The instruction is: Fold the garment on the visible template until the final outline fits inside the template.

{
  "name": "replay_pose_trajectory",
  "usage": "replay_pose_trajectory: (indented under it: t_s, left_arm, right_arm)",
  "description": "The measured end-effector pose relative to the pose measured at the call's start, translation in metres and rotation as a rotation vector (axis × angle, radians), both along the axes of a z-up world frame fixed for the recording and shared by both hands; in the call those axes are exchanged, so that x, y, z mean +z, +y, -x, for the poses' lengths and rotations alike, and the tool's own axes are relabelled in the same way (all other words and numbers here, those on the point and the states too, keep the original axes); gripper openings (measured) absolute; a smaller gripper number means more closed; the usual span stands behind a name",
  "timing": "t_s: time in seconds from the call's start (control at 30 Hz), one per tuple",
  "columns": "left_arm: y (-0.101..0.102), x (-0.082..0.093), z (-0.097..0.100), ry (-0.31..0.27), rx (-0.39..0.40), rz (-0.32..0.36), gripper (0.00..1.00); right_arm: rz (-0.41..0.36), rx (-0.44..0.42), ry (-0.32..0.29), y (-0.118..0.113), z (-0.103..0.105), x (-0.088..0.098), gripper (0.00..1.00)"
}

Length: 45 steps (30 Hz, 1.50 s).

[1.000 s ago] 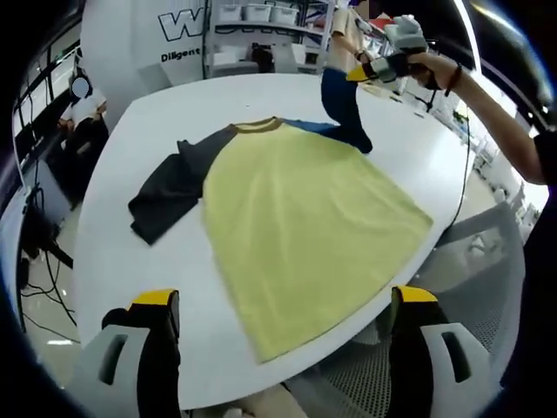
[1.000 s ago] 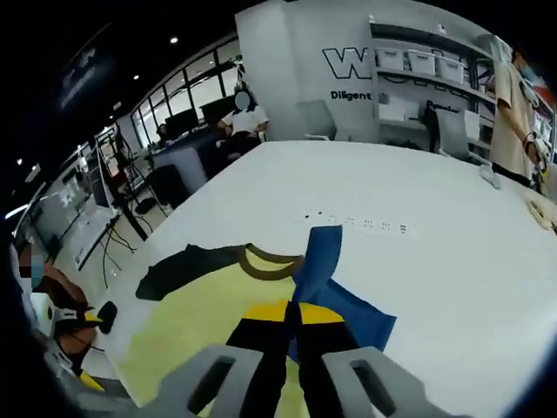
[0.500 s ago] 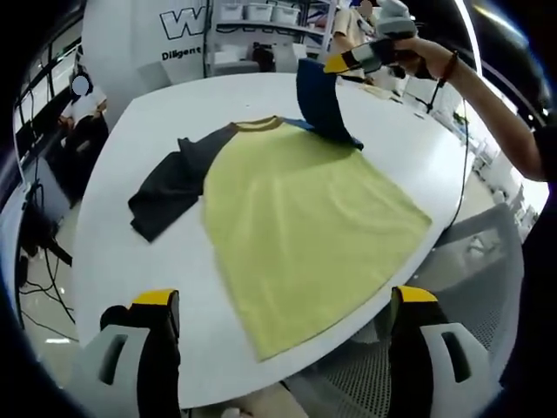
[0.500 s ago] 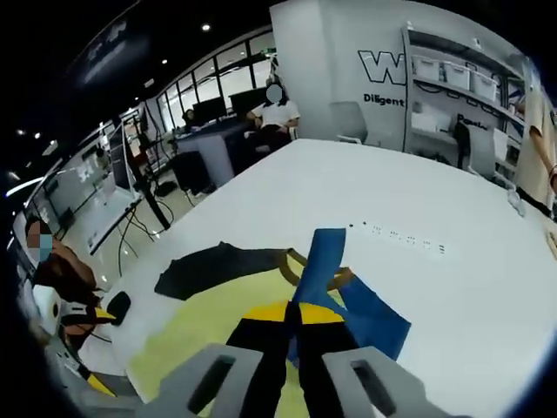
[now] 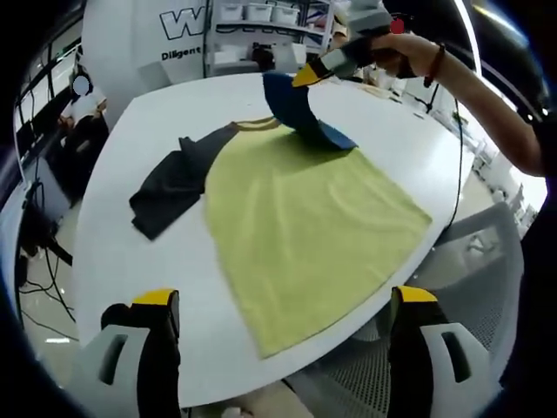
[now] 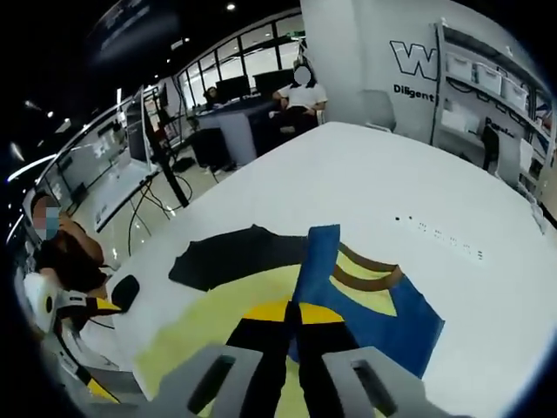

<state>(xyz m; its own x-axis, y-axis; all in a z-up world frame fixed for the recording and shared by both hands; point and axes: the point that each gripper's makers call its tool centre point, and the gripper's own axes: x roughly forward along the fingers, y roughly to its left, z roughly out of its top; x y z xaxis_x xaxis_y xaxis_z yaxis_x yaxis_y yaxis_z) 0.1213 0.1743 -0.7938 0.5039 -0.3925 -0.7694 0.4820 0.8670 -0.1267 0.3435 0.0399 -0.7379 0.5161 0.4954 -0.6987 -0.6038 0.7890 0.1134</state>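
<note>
Fingers of the right gripper are pinched together on the blue sleeve, holding it up above the yellow shirt spread on the white counter. Left gripper fingers stand wide apart, holding nothing, at the counter's near edge. A dark sleeve lies crumpled beside the shirt body.

Garment lies on the table, one sleeve lifted above.

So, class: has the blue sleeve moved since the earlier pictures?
Yes. The right gripper has carried the blue sleeve leftward in the left gripper view, across the collar toward the dark sleeve.
</note>
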Motion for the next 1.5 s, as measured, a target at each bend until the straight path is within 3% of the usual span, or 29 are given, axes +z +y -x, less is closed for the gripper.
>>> replay_pose_trajectory:
  t_s: [0.23, 0.63, 0.93, 1.2, 1.5]
  left_arm:
    - [0.003, 0.0, 0.003, 0.0, 0.0, 0.008, 0.99]
    - [0.011, -0.001, 0.009, -0.002, 0.015, 0.009, 0.98]
    - [0.019, -0.008, 0.01, 0.011, 0.035, 0.007, 0.98]
    - [0.021, -0.009, 0.005, 0.003, 0.046, 0.018, 0.98]
    - [0.021, -0.018, 0.009, 0.026, 0.047, 0.016, 0.99]
  right_arm:
    - [0.02, 0.049, 0.002, 0.024, 0.005, -0.014, 0.0]
    - [0.106, 0.125, 0.017, 0.051, 0.009, -0.053, 0.0]
    - [0.139, 0.157, 0.071, 0.064, 0.014, -0.087, 0.0]
    - [0.128, 0.155, 0.119, 0.072, 0.013, -0.113, 0.0]
    - [0.078, 0.149, 0.151, 0.075, 0.019, -0.127, 0.0]
